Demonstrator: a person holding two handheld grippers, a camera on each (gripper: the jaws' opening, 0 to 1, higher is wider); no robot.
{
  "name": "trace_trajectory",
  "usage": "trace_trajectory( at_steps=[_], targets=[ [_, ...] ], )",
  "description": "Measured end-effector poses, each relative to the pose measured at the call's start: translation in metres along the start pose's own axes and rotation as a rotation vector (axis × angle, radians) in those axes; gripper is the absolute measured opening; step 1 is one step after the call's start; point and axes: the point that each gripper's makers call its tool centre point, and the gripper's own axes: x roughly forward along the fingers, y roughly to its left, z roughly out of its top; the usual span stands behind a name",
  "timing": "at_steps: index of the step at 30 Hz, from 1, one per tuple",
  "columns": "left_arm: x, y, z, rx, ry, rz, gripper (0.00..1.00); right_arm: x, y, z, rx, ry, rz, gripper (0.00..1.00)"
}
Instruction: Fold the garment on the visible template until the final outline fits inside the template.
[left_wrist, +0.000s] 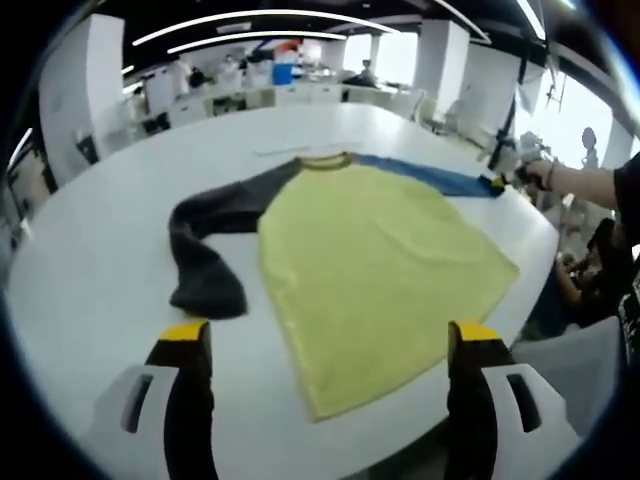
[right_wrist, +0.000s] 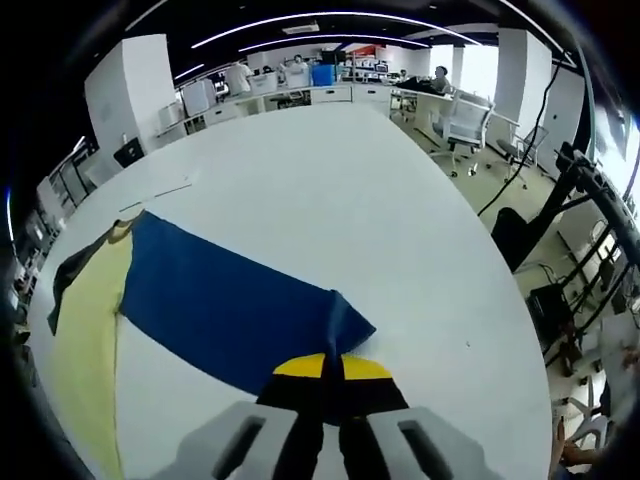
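My left hand-held gripper (left_wrist: 330, 345) hangs over the near edge of the white worktop (left_wrist: 90, 290) with its jaws spread wide and nothing between them, just short of the hem of the garment (left_wrist: 380, 260), a yellow-bodied shirt lying flat with its collar away from me. On the garment's left side the dark grey sleeve (left_wrist: 205, 245) is bent back on itself and lies crumpled beside the body. On the garment's other side the blue sleeve (right_wrist: 225, 305) stretches straight out, and my right hand-held gripper (right_wrist: 333, 368) has its jaws pinched together on the cuff end. I cannot make out any template outline on the worktop, so I take the yellow body as my guide. I judge the step in hand to be bringing the blue sleeve across onto the body: I want to lift the cuff only a little, carry it toward the collar side in one smooth arc so the fabric does not drag the body askew, and lay it flat before letting go. The left one can pin the hem if the body shifts.
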Motion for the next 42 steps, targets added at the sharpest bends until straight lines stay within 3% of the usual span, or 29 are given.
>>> trace_trajectory(
  at_steps=[13, 20, 42],
  targets=[
    [-0.001, -0.008, 0.003, 0.024, -0.004, -0.030, 0.94, -0.001, 0.040, 0.031, -0.068, -0.040, 0.070, 0.00],
    [-0.003, -0.011, 0.002, 0.029, -0.012, -0.044, 0.94, -0.004, 0.061, 0.046, -0.156, -0.051, 0.079, 0.00],
    [0.000, -0.027, -0.003, 0.057, 0.005, -0.094, 0.95, -0.020, 0.148, 0.086, -0.308, -0.111, 0.202, 0.00]
  ],
)
